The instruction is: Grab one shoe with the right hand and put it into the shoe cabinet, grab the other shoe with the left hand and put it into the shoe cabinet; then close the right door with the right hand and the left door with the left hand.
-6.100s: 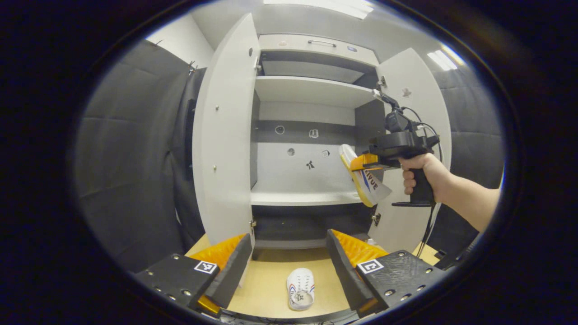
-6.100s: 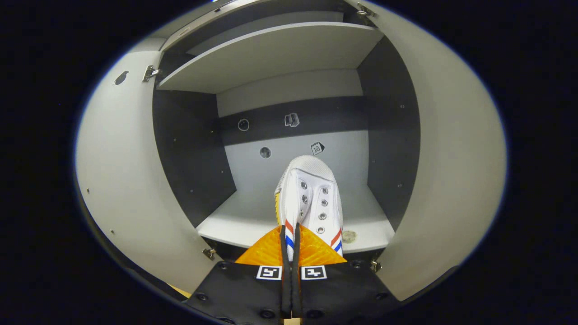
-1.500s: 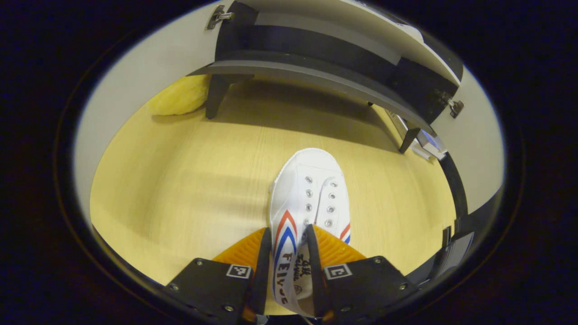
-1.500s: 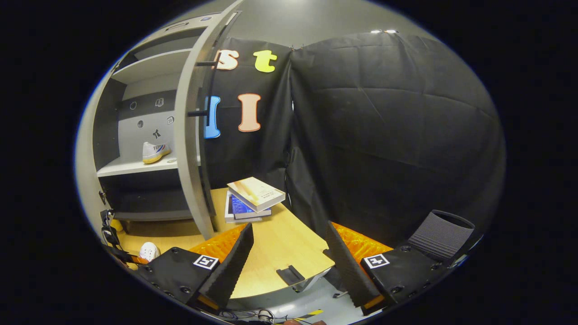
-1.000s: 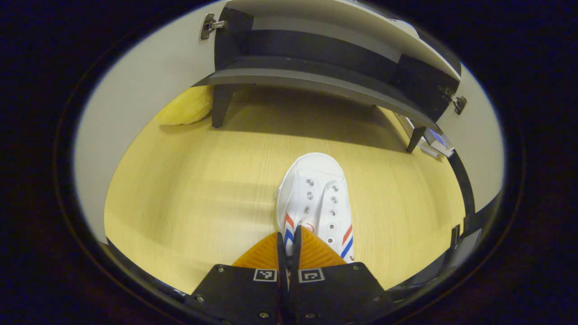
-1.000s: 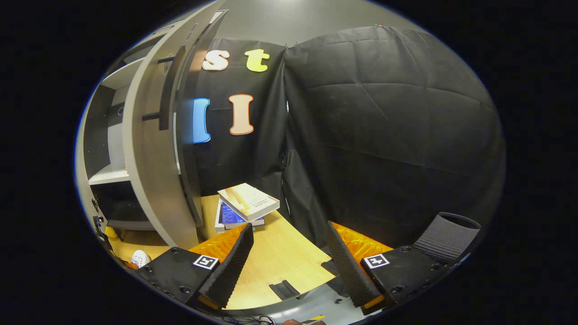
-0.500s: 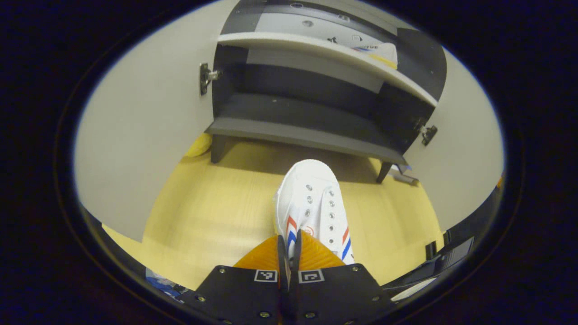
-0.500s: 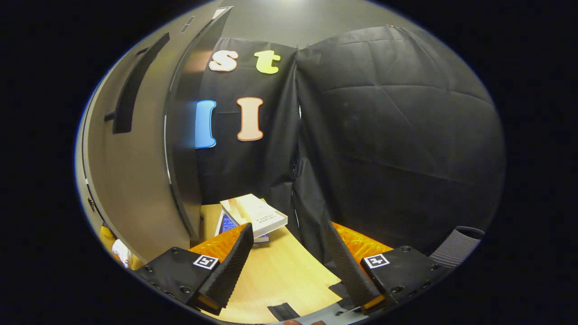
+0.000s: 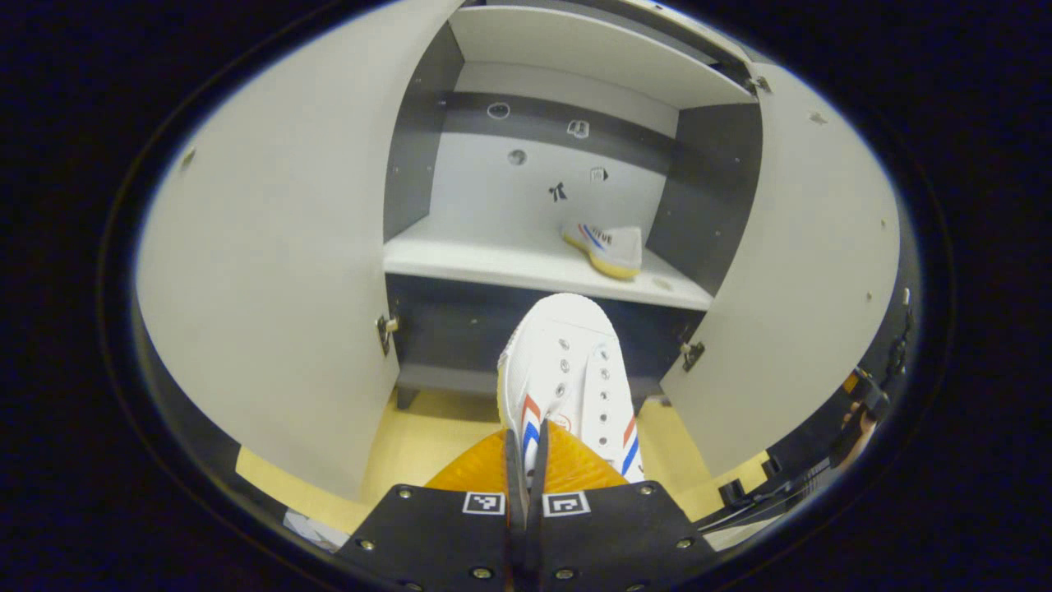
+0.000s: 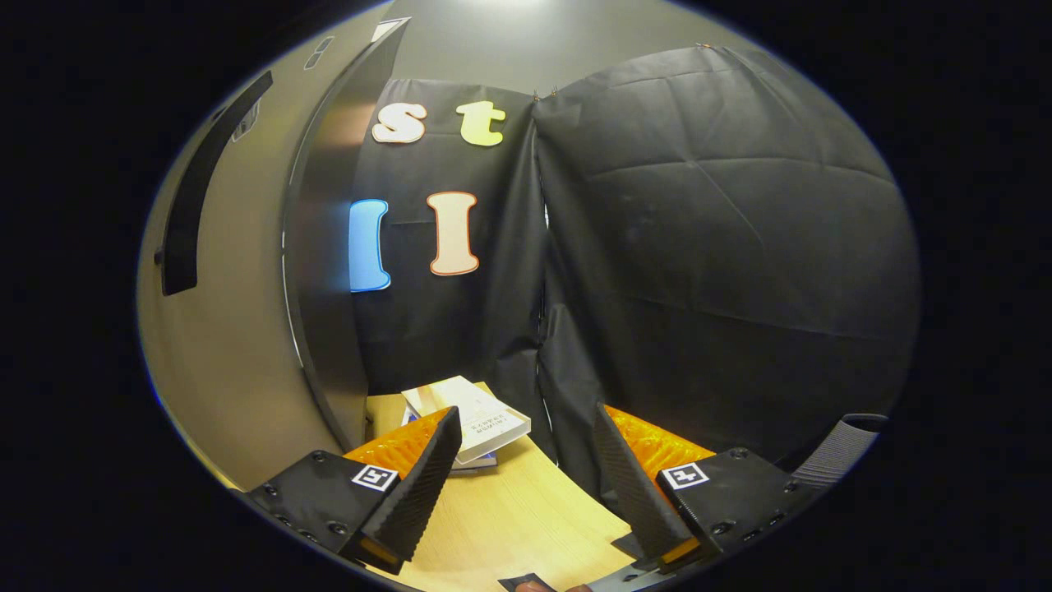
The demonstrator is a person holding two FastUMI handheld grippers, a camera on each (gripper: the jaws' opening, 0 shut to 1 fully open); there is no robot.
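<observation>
In the left gripper view my left gripper (image 9: 526, 460) is shut on the heel edge of a white shoe (image 9: 571, 370) with red and blue stripes, held in the air with its toe toward the open shoe cabinet (image 9: 526, 205). The other white shoe (image 9: 606, 247) lies on the right side of the cabinet's pale shelf (image 9: 493, 259). Both doors stand wide: the left door (image 9: 279, 271) and the right door (image 9: 805, 263). In the right gripper view my right gripper (image 10: 522, 469) hangs open with nothing between its fingers, beside the outer face of the right door (image 10: 230, 312) with its dark handle (image 10: 193, 189).
A stack of books (image 10: 472, 423) lies on the wooden table (image 10: 509, 526) just past the right gripper. A dark ribbed chair back (image 10: 838, 452) is at the lower right. Cables and another person's hand holding a device (image 9: 859, 415) sit low right in the left gripper view.
My left gripper closed on the shoe on the table, then lifted it and tilted up to face the cabinet shelf. My right gripper swung away along the right door's outer side.
</observation>
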